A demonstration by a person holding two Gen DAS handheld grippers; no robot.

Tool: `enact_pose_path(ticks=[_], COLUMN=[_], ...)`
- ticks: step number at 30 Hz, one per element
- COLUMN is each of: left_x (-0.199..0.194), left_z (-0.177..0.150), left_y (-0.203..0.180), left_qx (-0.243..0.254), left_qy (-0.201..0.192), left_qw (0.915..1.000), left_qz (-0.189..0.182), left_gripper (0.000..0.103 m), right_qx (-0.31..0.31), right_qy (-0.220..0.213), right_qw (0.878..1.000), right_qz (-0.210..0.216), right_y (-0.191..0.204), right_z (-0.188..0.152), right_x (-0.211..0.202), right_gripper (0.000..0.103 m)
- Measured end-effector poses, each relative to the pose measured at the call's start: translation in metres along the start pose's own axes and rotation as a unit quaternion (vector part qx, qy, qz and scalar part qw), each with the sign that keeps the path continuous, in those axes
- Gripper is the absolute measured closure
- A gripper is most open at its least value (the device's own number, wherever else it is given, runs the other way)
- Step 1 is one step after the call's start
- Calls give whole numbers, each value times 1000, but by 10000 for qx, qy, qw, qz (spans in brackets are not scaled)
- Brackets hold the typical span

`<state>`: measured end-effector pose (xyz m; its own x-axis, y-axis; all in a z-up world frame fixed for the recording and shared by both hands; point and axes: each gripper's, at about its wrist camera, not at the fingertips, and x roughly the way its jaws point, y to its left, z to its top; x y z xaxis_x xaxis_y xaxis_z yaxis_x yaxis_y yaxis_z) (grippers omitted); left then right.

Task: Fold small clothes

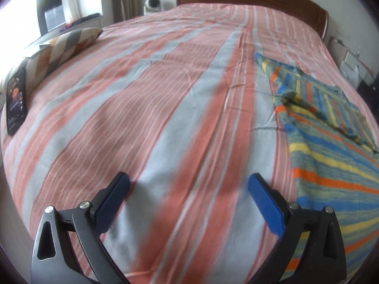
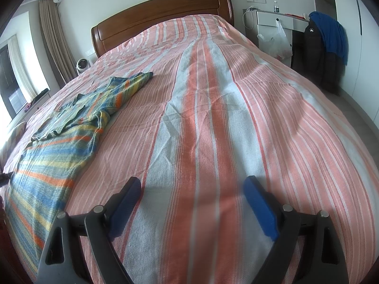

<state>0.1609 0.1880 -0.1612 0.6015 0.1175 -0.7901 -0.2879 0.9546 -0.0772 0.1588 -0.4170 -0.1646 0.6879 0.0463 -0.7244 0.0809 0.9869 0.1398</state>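
Note:
A small knitted garment with blue, yellow, orange and green stripes [image 1: 327,146] lies partly folded on the bed, at the right of the left wrist view and at the left of the right wrist view [image 2: 59,137]. My left gripper [image 1: 189,184] is open and empty, low over the bedspread, to the left of the garment. My right gripper [image 2: 191,187] is open and empty, low over the bedspread, to the right of the garment. Neither touches the garment.
The bed has a pink and grey striped bedspread [image 2: 213,94] and a wooden headboard [image 2: 161,11]. A chevron pillow [image 1: 59,49] and a dark phone-like card [image 1: 16,101] lie at the left edge. A white nightstand [image 2: 277,26] and hanging jackets [image 2: 324,45] stand at the right.

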Motion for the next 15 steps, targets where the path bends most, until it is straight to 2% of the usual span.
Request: enact_pose_path(ticks=[15], left_x=[6], left_z=[-4], left_y=[0], left_qx=[-1], left_qy=[-9], left_qw=[10000], left_qz=[34], left_gripper=[0], right_qx=[20], right_qy=[-14], right_qw=[10000], right_qz=[33], right_y=[-1], right_z=[0], right_x=[-1], right_gripper=[14])
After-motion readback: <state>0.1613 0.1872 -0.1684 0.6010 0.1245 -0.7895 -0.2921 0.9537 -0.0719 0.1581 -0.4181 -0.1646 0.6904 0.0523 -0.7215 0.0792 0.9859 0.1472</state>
